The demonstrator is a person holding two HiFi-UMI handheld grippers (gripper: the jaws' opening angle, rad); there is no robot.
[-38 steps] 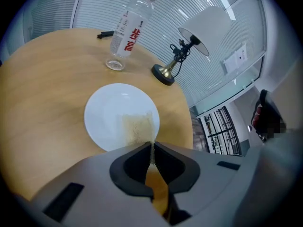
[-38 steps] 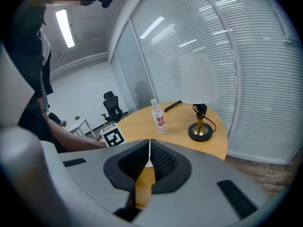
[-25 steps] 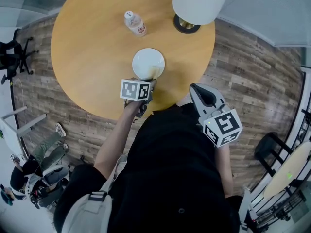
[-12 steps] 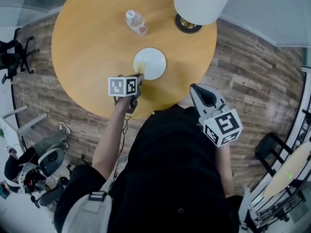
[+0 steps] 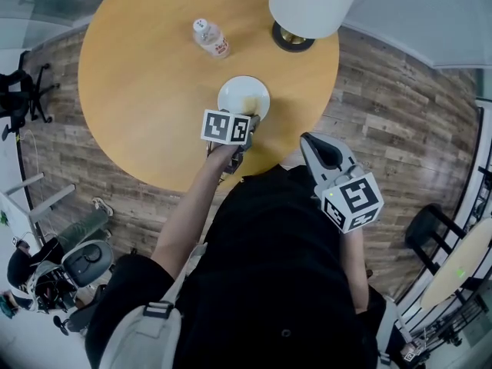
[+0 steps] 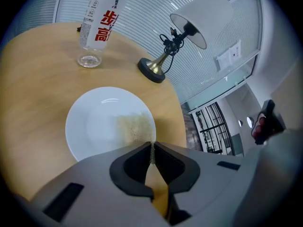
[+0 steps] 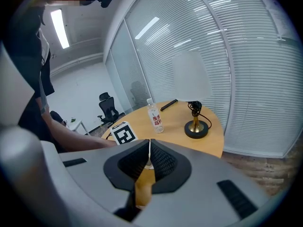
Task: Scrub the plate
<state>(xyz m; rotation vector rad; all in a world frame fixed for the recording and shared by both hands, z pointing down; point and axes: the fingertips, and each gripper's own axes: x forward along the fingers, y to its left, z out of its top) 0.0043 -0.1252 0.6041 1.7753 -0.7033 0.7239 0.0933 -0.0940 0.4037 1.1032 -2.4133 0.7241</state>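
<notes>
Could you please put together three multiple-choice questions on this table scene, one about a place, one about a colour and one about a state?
1. Where does the bottle stand relative to the plate?
A on it; B beyond it on the table; C off the table.
2. What colour is the plate?
A white; B blue; C black.
3. How is the left claw?
A wide open; B shut on the scrub pad; C shut on the bottle.

Answers:
1 B, it stands on bare wood past the plate's far rim.
2 A, both views show it white.
3 B, its jaws pinch the pad's edge while the pad lies on the plate.
</notes>
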